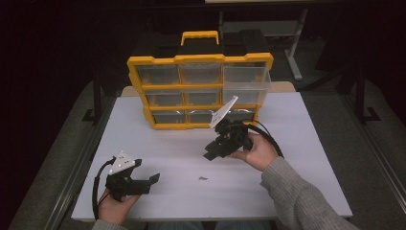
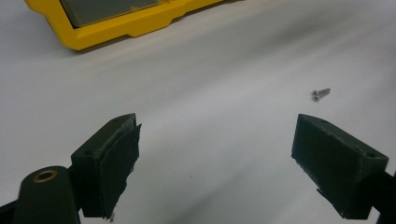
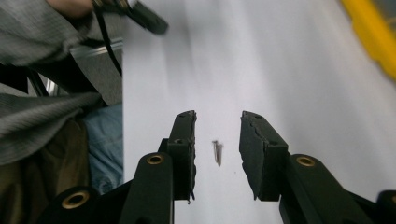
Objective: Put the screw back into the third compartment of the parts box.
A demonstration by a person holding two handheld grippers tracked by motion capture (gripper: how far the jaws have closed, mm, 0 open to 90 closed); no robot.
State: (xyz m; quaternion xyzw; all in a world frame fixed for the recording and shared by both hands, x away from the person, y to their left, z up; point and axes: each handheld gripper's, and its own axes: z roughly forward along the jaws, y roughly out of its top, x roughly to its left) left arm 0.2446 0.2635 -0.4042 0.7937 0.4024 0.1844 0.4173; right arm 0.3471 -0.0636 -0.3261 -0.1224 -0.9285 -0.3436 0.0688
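Hovering over the white table [image 1: 297, 143], the right gripper [image 1: 209, 154] points down and toward the near left, held in the person's right hand [image 1: 256, 151]. Its jaws stand partly apart with nothing pinched. In the right gripper view 2 small screws [image 3: 217, 152] lie side by side on the table, showing in the gap between the right gripper [image 3: 217, 122] jaws but below them, not touched by either pad. In the high view the screws [image 1: 203, 178] sit on the near middle of the table, just near and left of the right gripper's tips, and to the right of the left gripper [image 1: 148, 183].

Left gripper rests low at the near left corner, jaws spread wide, empty. In the left gripper view the screws [image 2: 321, 94] lie beyond and right of the left gripper [image 2: 217, 135], well apart from both pads.

Yellow organizer case [image 1: 198, 91] with clear drawers stands upright at the far middle of the table; 1 drawer at its upper right sticks out. Case is well apart from the screws.
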